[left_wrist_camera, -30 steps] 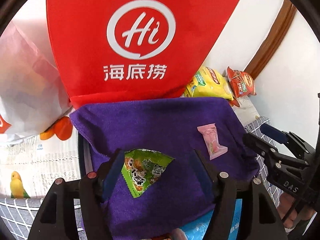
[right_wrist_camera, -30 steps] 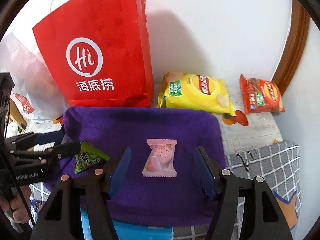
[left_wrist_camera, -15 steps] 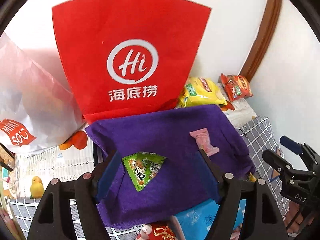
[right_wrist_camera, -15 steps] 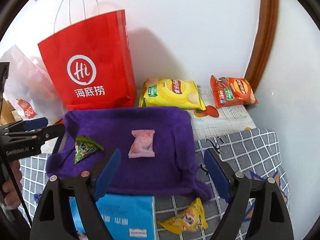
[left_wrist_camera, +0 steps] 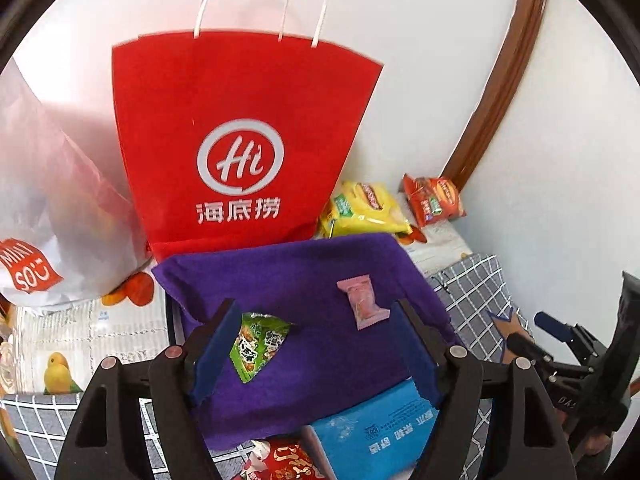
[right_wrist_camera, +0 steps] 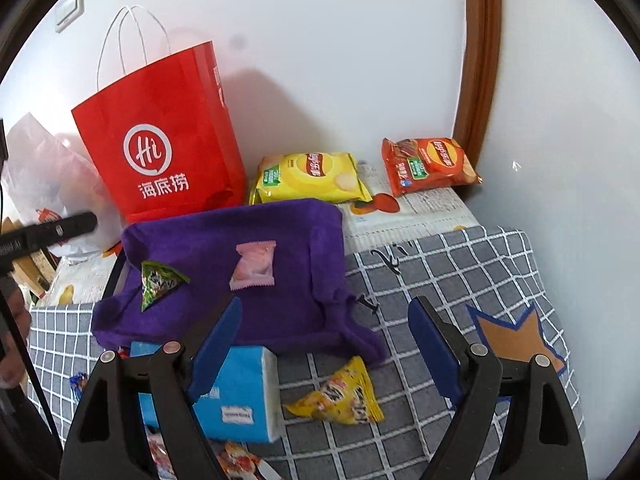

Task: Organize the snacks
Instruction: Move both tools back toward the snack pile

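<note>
My left gripper [left_wrist_camera: 316,356] stands open and holds nothing; its jaws opened wider a moment ago, and between them lies only the purple cloth [left_wrist_camera: 304,280], with the green packet [left_wrist_camera: 258,344] just inside the left pad but not pressed. My right gripper [right_wrist_camera: 326,354] is open wider, also having just spread, and holds nothing; it hangs over the near edge of the cloth and the checked cover [right_wrist_camera: 440,264]. The pink sweet [right_wrist_camera: 255,266] lies flat mid-cloth, right of the green packet and apart from it. Near me a blue box [right_wrist_camera: 240,392] sits partly behind my left pad, with a yellow packet [right_wrist_camera: 340,396] to its right on the cover. A red wrapper [left_wrist_camera: 280,460] at the bottom edge is cut off; I cannot read it. Far off, the red bag [right_wrist_camera: 160,136] stands against the wall, yellow crisps [right_wrist_camera: 312,176] and red crisps [right_wrist_camera: 428,164] to its right. A white plastic bag [left_wrist_camera: 44,208] on the left is half out of view.
</note>
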The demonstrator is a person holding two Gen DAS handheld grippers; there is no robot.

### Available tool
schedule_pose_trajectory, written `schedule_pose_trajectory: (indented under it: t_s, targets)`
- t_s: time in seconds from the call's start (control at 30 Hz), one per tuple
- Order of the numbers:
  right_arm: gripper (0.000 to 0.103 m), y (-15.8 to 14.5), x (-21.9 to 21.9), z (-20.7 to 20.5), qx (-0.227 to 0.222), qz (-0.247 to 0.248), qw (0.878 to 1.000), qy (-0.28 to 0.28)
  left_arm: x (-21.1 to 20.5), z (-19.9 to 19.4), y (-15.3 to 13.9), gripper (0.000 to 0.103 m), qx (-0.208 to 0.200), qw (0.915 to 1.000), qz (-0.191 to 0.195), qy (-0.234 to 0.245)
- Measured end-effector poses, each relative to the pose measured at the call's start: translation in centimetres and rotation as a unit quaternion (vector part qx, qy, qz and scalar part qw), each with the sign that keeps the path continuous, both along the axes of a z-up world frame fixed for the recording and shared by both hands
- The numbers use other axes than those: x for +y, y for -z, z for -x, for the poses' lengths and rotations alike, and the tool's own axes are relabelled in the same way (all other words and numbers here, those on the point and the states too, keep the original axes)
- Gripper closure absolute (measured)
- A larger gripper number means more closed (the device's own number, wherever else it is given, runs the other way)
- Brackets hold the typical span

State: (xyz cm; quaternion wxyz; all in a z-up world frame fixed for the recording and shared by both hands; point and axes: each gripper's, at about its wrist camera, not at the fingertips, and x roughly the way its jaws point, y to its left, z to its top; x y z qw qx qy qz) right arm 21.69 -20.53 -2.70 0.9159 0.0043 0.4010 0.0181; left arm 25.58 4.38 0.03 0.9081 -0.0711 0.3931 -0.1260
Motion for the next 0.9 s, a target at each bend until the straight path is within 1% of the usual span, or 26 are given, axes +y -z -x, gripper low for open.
schedule_pose_trajectory:
  t_s: [0.1,0.17,0.23,0.33,0.47,0.63,0.7,0.8,0.9]
  targets:
    - [0.018,0.0,-0.5,0.9,-0.004,0.001,1.0,0.0,-0.3,1.1,-0.8,0.028,-0.02,0.9997,-0.012,0.006]
    - [0.018,0.3,-0.8,1.3,0.0,-0.009,1.0,-0.004,-0.5,1.7,-1.1,0.028,-0.025,0.9995,-0.02,0.006]
    - [0.018,0.5,-1.1,1.6,0.0,-0.023,1.0,-0.008,-0.6,2.2,-1.0,0.028,-0.023,0.9995,-0.023,0.008]
    - [0.018,0.8,-1.2,2.1,-0.002,-0.037,0.999,-0.012,-0.3,3.1,-0.9,0.028,-0.016,0.9997,-0.017,0.001]
    - [0.019,1.2,-1.0,2.9,-0.003,-0.034,0.999,-0.012,0.2,4.3,-0.7,0.028,-0.005,1.0,-0.003,-0.006]
    - [0.019,1.5,-0.6,4.1,-0.005,-0.021,1.0,-0.011,0.7,6.3,-0.5,0.028,-0.011,0.9996,-0.022,-0.016]
    - [0.019,1.6,-0.7,4.5,-0.003,-0.025,1.0,-0.011,0.9,6.9,-0.3,0.028,-0.008,0.9995,-0.023,-0.018]
    - [0.019,1.9,-0.8,5.1,0.001,-0.039,0.999,-0.012,1.4,7.9,0.3,0.028,0.001,0.9997,-0.013,-0.021]
    - [0.019,2.3,-0.9,5.5,0.005,-0.043,0.999,-0.012,1.7,9.0,0.9,0.028,0.006,0.9995,-0.016,-0.025]
